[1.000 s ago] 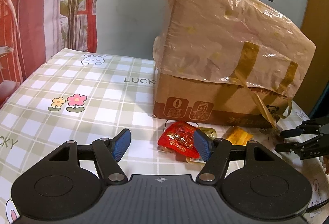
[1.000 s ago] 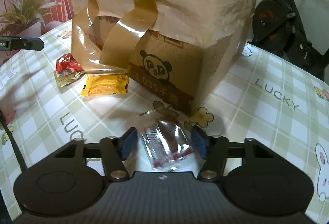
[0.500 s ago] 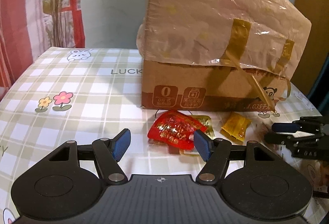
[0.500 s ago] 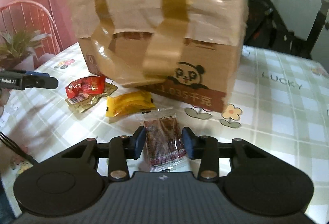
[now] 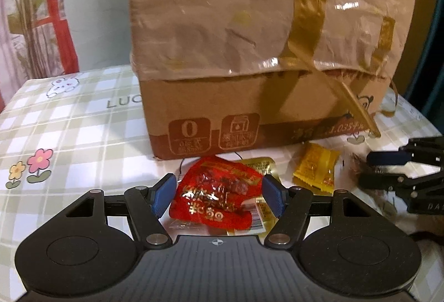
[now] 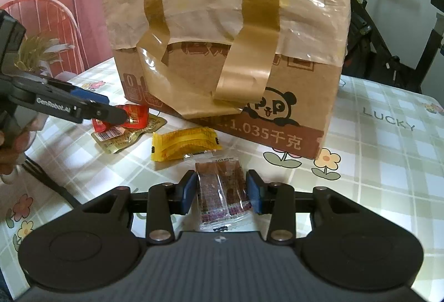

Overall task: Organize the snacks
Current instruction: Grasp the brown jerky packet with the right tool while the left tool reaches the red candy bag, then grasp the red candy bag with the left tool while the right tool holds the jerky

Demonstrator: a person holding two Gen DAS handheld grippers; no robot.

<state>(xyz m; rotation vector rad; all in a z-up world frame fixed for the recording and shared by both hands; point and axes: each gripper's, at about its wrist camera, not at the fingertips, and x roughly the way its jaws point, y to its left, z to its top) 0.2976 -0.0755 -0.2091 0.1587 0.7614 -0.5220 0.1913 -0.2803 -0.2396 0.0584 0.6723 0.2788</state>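
Right wrist: right gripper (image 6: 221, 194) pinching clear brown-filled packet (image 6: 221, 195); left gripper (image 5: 217, 198) spread around crinkled red packet (image 5: 216, 198).

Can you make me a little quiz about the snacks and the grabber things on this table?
1. True or false: the red packet lies between the open fingers of the left gripper.
2. Which animal is printed on the cardboard box? A) cat B) panda C) dog
3. Fill in the colour: the packet lying between the red packet and the clear packet is ___.

Key:
1. True
2. B
3. Yellow: it is the yellow packet.
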